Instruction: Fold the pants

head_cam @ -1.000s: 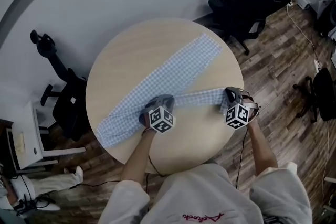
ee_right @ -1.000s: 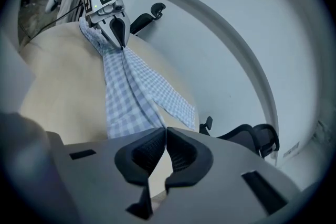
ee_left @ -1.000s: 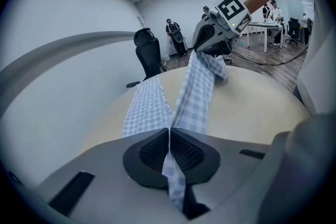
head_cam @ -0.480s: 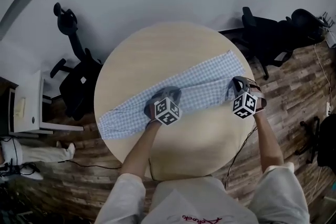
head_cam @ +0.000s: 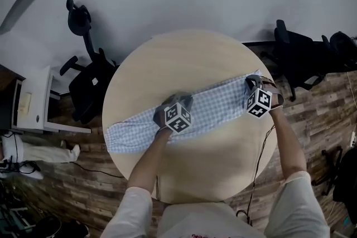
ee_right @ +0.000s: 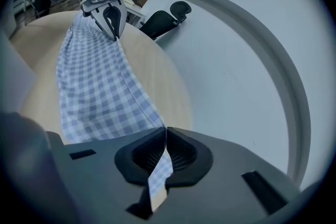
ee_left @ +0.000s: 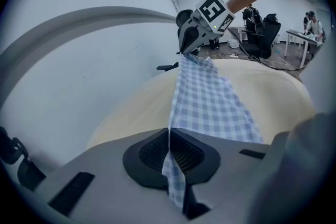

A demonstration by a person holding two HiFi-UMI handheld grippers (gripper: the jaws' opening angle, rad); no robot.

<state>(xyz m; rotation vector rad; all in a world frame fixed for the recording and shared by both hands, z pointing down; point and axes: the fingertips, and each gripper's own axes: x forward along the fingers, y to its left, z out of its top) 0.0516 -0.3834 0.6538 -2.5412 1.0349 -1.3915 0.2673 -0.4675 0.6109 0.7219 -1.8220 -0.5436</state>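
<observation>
We see the blue-and-white checked pants [head_cam: 215,107] drawn out as one long band across the round pale-wood table [head_cam: 184,58], running from the table's left edge up to its right rim. The left end of the band lies flat on the tabletop.

The left gripper [head_cam: 178,100] sits about midway along the band. In the left gripper view its jaws are clenched on a fold of the checked cloth, with a strip of it hanging out below the pads (the fabric is pinched right at the seam where the two pads meet). From there the cloth runs away in a widening strip to the other gripper.

The right gripper [head_cam: 254,81] is at the band's far right end, just beside the table's rim. In the right gripper view its jaws are likewise clamped on a narrow tongue of the pants. We cannot tell whether the stretch between the two grippers rests on the wood or is lifted just off it.

Around the table we see a black office chair [head_cam: 92,83] on the left, more black chairs [head_cam: 298,56] on the right, and a wood-plank floor [head_cam: 83,175].
</observation>
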